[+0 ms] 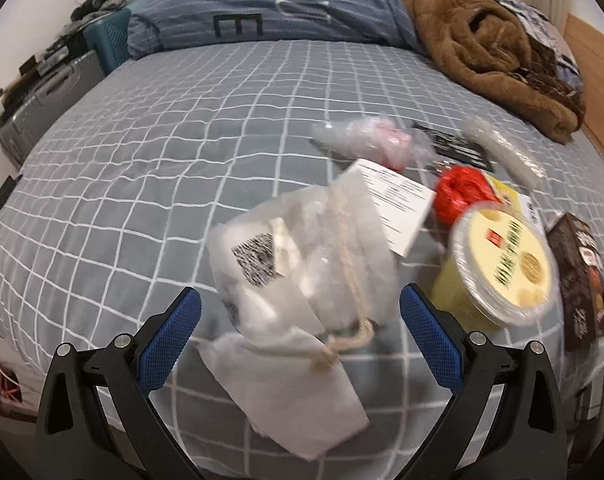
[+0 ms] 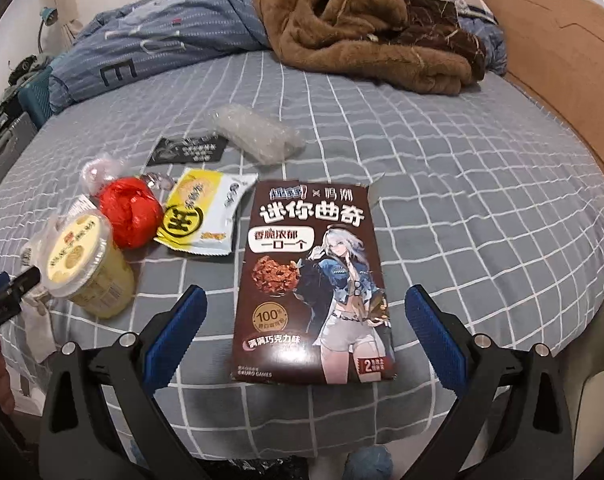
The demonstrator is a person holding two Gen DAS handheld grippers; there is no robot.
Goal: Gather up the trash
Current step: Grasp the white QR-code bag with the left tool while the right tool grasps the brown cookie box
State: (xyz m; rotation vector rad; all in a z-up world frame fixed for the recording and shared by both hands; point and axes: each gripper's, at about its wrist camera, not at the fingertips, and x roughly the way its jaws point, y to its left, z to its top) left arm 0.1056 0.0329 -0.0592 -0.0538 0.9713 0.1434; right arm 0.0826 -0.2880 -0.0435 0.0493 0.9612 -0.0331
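Observation:
Trash lies on a grey checked bed (image 1: pixel 142 152). My left gripper (image 1: pixel 300 306) is open, its blue pads either side of a clear plastic bag (image 1: pixel 302 252) with a barcode label and string, lying on white paper (image 1: pixel 294 400). Right of it sit a yellow lidded cup (image 1: pixel 498 268) (image 2: pixel 86 264), a red crumpled wrapper (image 1: pixel 462 192) (image 2: pixel 130 212) and a white card (image 1: pixel 398 204). My right gripper (image 2: pixel 306 312) is open over the lower half of a brown cookie box (image 2: pixel 314 280). A yellow-white snack packet (image 2: pixel 202 212), a black card (image 2: pixel 188 150) and bubble wrap (image 2: pixel 258 136) lie beyond.
A brown fleece blanket (image 2: pixel 366 20) and a blue striped duvet (image 1: pixel 270 4) are heaped at the far end. A wooden bed frame (image 2: pixel 558 48) runs along the right side. A grey suitcase (image 1: pixel 42 108) and a teal crate stand off the left edge.

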